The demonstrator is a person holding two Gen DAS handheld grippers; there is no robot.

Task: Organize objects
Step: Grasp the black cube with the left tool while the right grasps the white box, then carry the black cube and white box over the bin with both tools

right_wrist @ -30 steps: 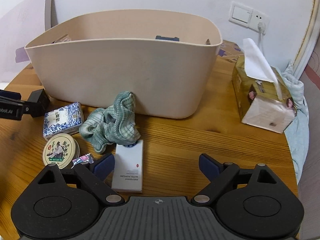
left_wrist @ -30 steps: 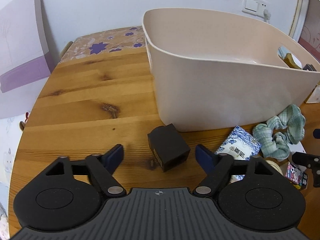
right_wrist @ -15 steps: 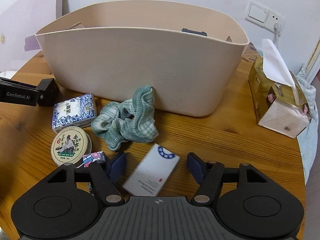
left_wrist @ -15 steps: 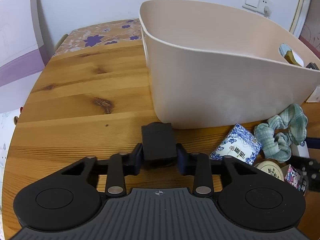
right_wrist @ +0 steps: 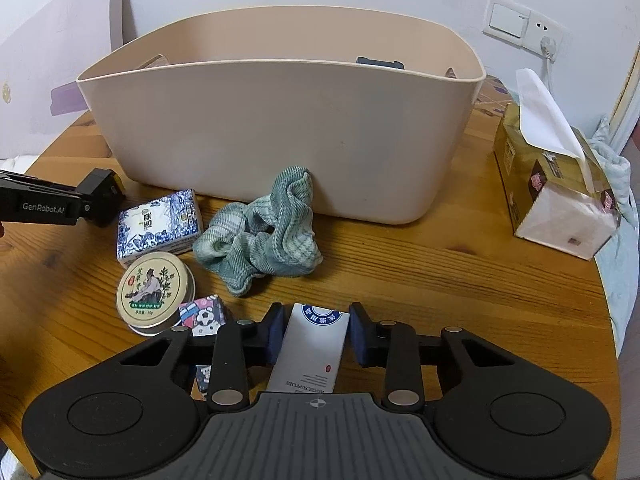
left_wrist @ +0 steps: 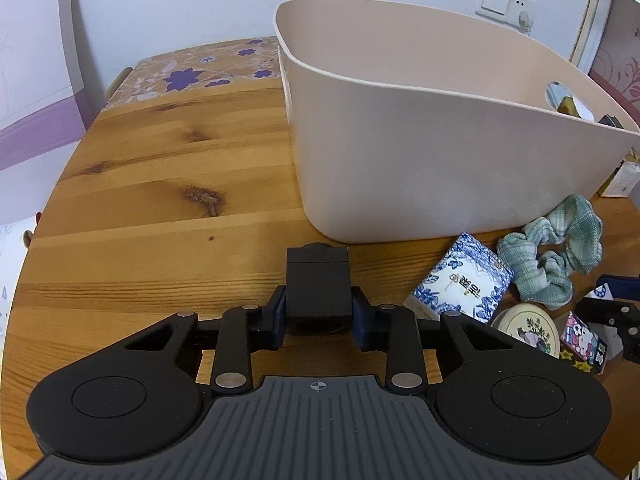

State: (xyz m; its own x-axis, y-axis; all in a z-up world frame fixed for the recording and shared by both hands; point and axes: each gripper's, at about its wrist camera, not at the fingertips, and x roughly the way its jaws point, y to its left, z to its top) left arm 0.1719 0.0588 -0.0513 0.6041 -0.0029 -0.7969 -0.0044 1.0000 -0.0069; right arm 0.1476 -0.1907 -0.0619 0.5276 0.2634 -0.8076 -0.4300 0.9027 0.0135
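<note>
Wall switch (right_wrist: 507,20); wooden table (left_wrist: 160,208)

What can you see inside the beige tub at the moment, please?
Little shows inside the beige tub: a dark blue object peeks above the far rim, and a pale edge at the left. The near wall hides the floor and anything lying on it.

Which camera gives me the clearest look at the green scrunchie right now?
The right wrist view: the green scrunchie lies whole and near centre, against the beige bin. The left wrist view shows it only at the far right edge, smaller and warped by the fisheye.
</note>
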